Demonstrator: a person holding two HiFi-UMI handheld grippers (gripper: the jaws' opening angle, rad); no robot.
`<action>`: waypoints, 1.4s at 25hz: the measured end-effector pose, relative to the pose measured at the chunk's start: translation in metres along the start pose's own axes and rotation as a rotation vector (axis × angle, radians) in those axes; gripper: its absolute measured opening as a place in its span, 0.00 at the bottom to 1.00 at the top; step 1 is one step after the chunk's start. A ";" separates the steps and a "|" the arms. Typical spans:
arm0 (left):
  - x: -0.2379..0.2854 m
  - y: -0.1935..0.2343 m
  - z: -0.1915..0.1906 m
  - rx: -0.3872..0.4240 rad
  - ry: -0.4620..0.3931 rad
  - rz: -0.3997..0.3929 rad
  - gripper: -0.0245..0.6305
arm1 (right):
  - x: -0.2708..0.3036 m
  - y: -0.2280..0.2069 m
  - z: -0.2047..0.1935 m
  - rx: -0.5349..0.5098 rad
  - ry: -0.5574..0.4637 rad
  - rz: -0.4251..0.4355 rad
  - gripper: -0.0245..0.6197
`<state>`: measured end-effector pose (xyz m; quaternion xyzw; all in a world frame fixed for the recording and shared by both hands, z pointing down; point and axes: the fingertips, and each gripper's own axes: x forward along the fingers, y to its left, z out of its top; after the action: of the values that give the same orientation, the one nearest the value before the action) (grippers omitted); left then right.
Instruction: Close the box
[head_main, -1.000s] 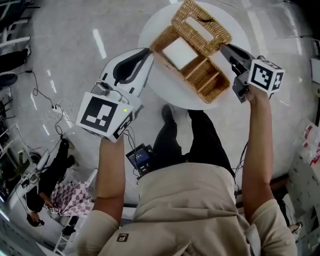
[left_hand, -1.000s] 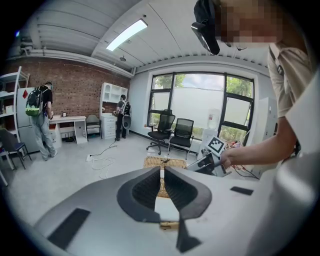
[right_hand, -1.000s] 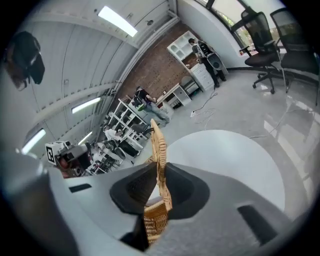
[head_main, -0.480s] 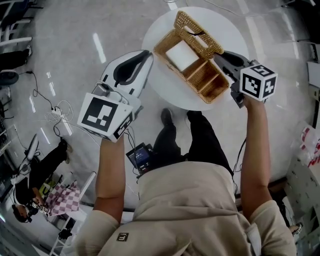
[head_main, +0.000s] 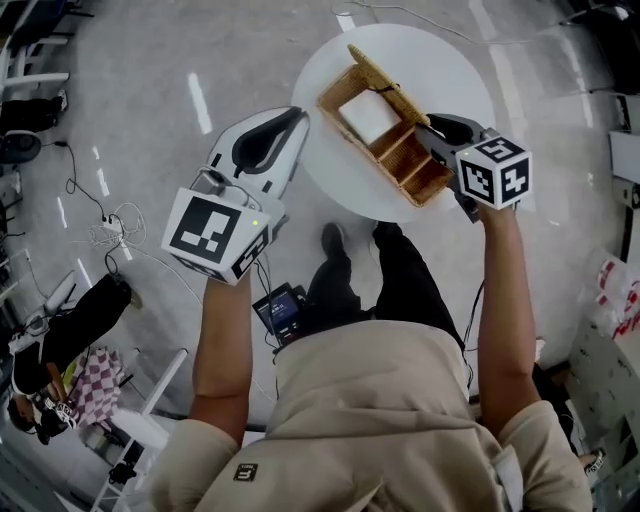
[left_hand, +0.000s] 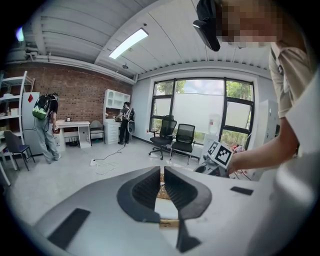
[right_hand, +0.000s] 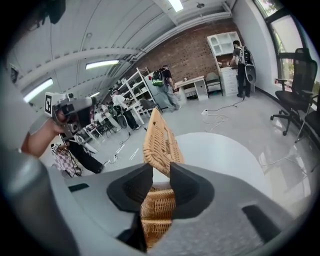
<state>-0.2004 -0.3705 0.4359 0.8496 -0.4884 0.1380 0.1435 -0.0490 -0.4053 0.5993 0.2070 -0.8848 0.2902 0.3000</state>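
- Since a second ago the lid (head_main: 385, 82) has tipped up from lying back to standing over the wicker box (head_main: 425, 185), upper centre of the head view, on the round white table (head_main: 450, 60).
- The right gripper (head_main: 435, 125) has just been opening its jaws, which sit slack around the lid's edge.
- The left gripper (head_main: 297, 118), left of the table, has its jaws together and empty.

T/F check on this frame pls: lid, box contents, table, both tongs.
The lid lies shut flat on the box. False: it stands tilted up and the box is open.
A white item lies in one compartment. True.
The box sits on a round white table. True.
The left tongs grip the box. False: they hold nothing and are apart from it.
The right tongs are well clear of the lid. False: its edge stands between their jaws, which have just been opening.
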 end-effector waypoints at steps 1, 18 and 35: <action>-0.002 -0.001 0.000 0.000 -0.001 0.001 0.07 | 0.001 0.002 -0.001 -0.014 0.010 -0.006 0.19; -0.039 -0.015 0.009 0.001 -0.019 0.022 0.07 | 0.013 0.022 -0.026 -0.223 0.176 -0.103 0.24; -0.083 -0.034 0.028 0.022 -0.053 0.044 0.07 | 0.016 0.023 -0.036 -0.346 0.294 -0.153 0.25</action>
<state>-0.2085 -0.2995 0.3753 0.8435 -0.5091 0.1239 0.1182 -0.0584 -0.3679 0.6245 0.1744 -0.8501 0.1376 0.4775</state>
